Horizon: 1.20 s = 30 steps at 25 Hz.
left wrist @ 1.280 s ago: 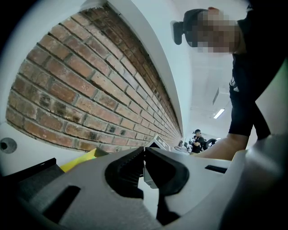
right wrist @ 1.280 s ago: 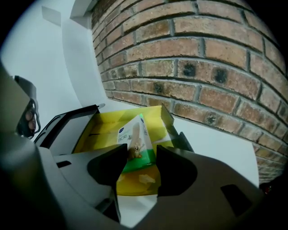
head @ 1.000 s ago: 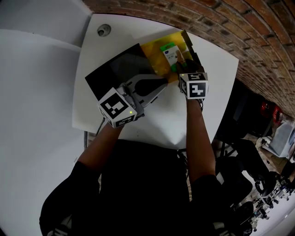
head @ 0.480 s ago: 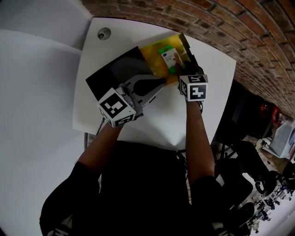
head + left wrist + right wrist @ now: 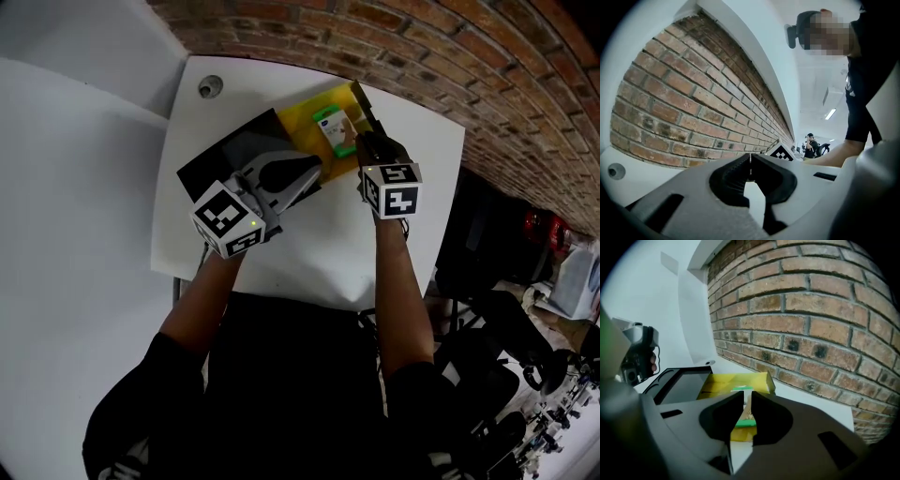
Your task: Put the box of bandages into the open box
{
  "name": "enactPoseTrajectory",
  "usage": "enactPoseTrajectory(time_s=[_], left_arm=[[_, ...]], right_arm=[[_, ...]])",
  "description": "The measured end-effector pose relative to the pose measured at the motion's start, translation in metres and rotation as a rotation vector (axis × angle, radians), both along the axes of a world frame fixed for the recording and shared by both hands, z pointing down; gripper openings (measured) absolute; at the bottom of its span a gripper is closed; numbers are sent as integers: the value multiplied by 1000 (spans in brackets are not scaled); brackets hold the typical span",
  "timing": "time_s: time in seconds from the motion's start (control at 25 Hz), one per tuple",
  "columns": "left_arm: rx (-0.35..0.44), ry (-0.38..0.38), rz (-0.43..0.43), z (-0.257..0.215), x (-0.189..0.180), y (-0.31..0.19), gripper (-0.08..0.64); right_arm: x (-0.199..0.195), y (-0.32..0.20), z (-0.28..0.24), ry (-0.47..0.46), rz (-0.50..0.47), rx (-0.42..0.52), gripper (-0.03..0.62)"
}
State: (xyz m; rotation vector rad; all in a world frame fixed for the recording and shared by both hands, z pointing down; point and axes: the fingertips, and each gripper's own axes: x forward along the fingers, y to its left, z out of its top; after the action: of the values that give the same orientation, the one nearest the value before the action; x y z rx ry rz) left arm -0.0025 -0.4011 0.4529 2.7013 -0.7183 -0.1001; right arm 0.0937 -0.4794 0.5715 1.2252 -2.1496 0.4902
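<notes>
On the desk (image 5: 328, 253), the open box (image 5: 302, 117) is holding the bandage box (image 5: 335, 131), so placing is looking done. The right gripper (image 5: 747, 401) is closing its fingers with nothing between them. The left gripper (image 5: 750, 161) is hovering, fingers pressed together. Next move, likely: drawing both clear.

Head view looks steeply down on my table (image 5: 319, 248). Right gripper view sits low and near, facing box (image 5: 736, 379) and wall (image 5: 811, 310); both views share the box. Left gripper view seemingly runs along the wall.

Red brick wall (image 5: 450, 47), white table (image 5: 319, 253) against it, ceiling strip light (image 5: 829, 114)
</notes>
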Motion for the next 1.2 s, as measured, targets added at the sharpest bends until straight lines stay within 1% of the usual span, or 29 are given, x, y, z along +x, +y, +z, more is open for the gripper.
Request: enactPoseTrajectory(time_s=[0.2,0.36,0.76,0.96,1.2], left_arm=[[22,-2,-15,-18,-2,3,21],[44,-11,-14,-32,-3,8,21],[126,-26,-11,-82,-1,25,21],[150,-38,-2,-99,3,39,21],[177,-53,8,-119,7,59,21]], right_arm=[[-2,7,-28,-15,-17,46,29],[-4,13,-57,-48,-23,97,15],[-9,37,-158,-128,-79,280,11],[-7,60,-191,-173,-101,340,9],[0,87,-231,-197,-148,415,9]])
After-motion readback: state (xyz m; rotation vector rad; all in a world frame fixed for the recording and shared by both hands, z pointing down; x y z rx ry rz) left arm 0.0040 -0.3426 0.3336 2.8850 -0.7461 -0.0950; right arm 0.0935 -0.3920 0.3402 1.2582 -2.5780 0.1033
